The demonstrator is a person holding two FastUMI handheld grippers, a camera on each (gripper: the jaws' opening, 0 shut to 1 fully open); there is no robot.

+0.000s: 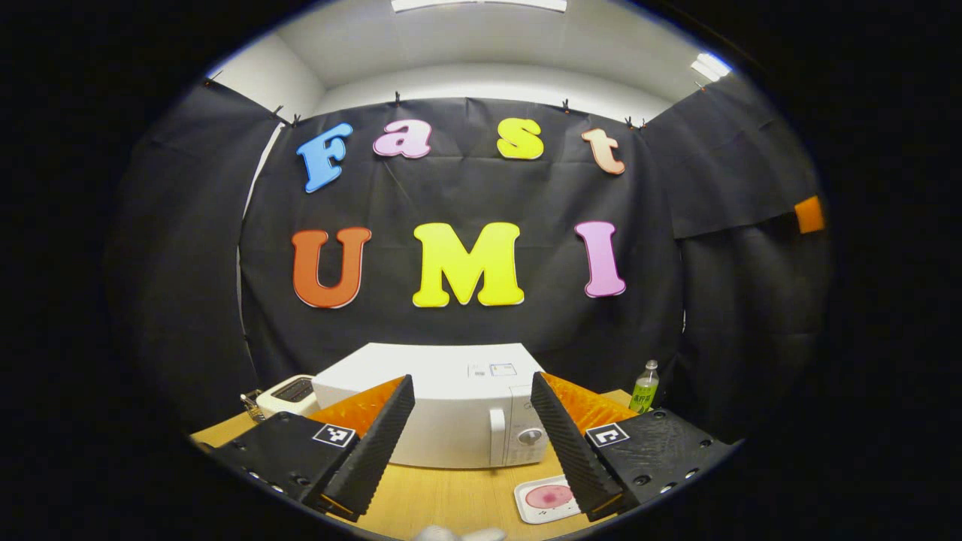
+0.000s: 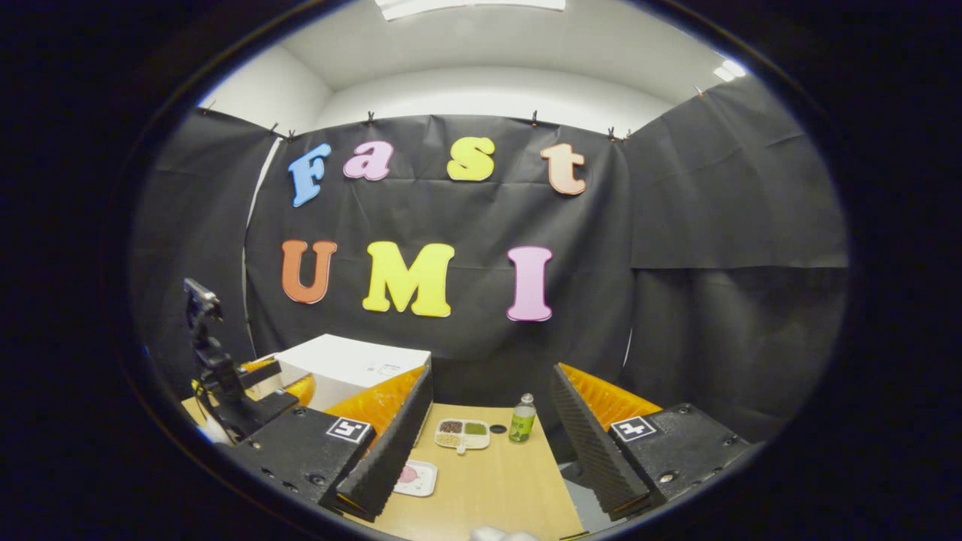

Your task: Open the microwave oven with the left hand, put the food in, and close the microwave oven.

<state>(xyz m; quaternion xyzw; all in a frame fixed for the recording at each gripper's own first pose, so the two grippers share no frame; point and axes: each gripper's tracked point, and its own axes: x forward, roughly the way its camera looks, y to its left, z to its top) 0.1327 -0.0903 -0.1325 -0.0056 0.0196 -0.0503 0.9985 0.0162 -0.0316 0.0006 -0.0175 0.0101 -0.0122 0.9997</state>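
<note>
At the bottom of the left gripper view, the left hand-held gripper point(image 1: 472, 443) gapes apart toward the closed microwave oven point(image 1: 436, 409); the food plate point(image 1: 547, 499) lies lower right on the desk point(image 1: 443, 496). Low in the right gripper view, the right hand-held gripper point(image 2: 492, 443) stands apart, empty.

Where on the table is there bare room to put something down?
Bare wood lies in front of the microwave, left of the pink-food tray, and between that tray and the bottle. It's crowded around the sectioned tray and the toaster.
</note>
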